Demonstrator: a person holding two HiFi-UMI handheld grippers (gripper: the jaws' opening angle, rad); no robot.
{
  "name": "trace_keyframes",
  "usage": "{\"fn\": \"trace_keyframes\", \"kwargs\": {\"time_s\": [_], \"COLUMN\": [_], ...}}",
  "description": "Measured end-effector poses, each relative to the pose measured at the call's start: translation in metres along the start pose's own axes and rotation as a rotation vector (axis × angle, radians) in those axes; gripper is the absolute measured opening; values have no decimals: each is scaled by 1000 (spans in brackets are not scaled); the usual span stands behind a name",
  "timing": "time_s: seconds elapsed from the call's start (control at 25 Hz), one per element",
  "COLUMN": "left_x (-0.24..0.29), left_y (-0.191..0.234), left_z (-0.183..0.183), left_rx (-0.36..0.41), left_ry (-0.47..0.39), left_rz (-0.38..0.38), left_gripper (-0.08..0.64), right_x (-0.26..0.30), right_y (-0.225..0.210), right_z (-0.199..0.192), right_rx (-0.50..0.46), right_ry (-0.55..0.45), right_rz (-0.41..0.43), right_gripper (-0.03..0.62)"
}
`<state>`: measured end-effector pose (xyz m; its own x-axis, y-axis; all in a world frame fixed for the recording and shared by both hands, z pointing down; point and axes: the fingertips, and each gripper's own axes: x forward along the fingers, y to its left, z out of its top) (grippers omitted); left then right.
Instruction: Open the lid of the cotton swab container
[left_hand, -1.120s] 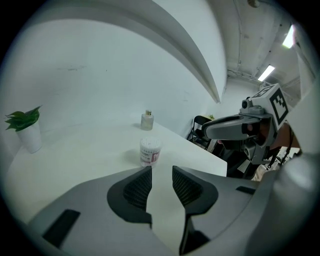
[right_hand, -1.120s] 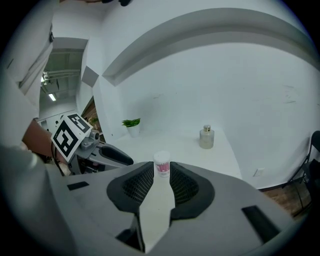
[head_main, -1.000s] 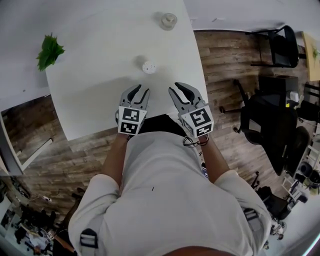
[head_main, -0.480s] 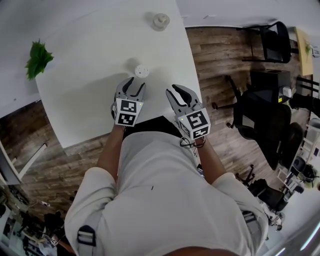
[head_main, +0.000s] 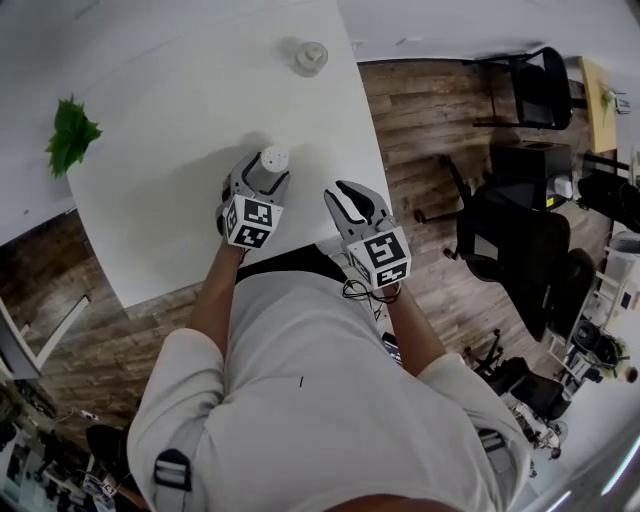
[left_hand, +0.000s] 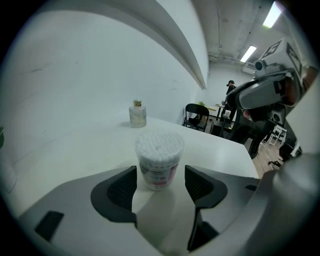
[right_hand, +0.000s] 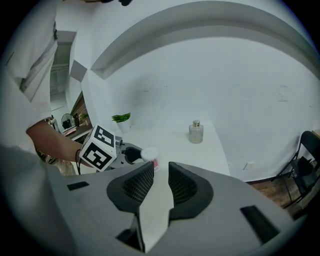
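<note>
At the far left edge of the white tabletop (head_main: 170, 90) lies a small green plant (head_main: 70, 135), well apart from everything else. My left gripper (head_main: 262, 172) reaches over the near part of the tabletop. Its jaws are opening and stand wide, one on either side of the cotton swab container (left_hand: 159, 159). The container stands upright on the tabletop between them, and I see a thin gap at each pad, so neither presses on it. White swab tips fill its top, and a pink-printed label wraps its lower half. Farther back, near the far right corner, a small glass bottle (head_main: 309, 57) stands upright on its own. My right gripper (head_main: 345, 200) hovers at the near right edge of the tabletop, just beside the left one. Its jaws are narrow, a slim gap between the pads with nothing in it. Right of the tabletop, over the wooden floor (head_main: 420, 130), are dark office chairs (head_main: 525, 245).
</note>
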<state>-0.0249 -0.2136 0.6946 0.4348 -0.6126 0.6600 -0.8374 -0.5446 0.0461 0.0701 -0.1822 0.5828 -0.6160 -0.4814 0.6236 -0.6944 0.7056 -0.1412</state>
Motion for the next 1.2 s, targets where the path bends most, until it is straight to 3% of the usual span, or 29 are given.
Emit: {"fn": "trace_keyframes", "kwargs": {"time_s": [0.44,0.72,1.2], "left_x": [17,21,-20], "left_y": [5,-1,-11], "left_z": [13,11,30], "left_rx": [159,204,122], "left_ry": [-53,-50,-85], "left_rz": [-54,-113,-153], "left_gripper": [304,276,275], "right_x": [8,13,20], "right_y": [-13,-20,3], "right_z": [8,9,34], "right_rx": [58,80,11], "right_ry": [-8,-9,-68], "right_rz": [-30,-28,81], "right_gripper": [84,84,91]}}
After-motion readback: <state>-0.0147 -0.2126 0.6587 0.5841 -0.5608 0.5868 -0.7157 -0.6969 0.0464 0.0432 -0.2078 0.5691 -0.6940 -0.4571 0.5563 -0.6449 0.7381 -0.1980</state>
